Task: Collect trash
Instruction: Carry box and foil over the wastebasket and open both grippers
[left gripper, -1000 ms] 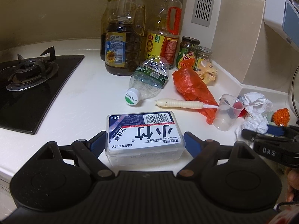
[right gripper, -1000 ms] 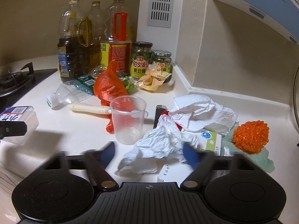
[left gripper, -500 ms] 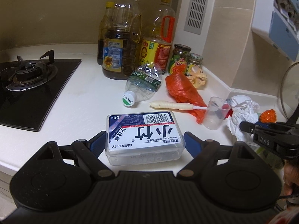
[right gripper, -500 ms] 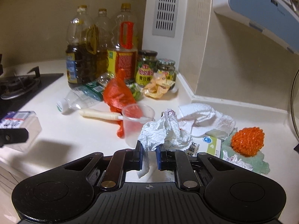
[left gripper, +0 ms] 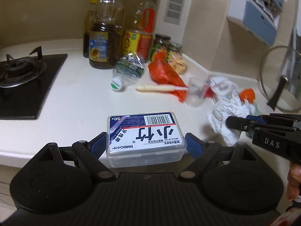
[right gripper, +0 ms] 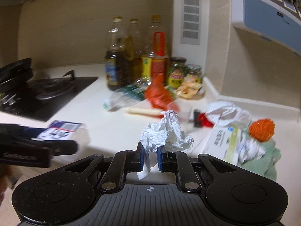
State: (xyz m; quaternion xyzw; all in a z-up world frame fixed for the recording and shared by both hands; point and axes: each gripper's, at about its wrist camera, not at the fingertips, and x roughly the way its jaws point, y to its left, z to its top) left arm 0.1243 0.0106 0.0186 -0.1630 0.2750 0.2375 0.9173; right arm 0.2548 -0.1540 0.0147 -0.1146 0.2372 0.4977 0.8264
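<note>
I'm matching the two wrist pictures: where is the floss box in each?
Left wrist: floss box at bottom centre, between the left gripper's fingers.
Right wrist: floss box at the left edge, beside the left gripper.
Shared landmark: the red bag below the oil bottles.

White counter (left gripper: 75,101), lying bottle (left gripper: 128,73), oil bottles (left gripper: 105,37) (upright), hob (left gripper: 24,82)

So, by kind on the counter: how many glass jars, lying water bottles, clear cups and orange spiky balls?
Glass jars: 2
Lying water bottle: 1
Clear cup: 1
Orange spiky ball: 1
Total: 5
</note>
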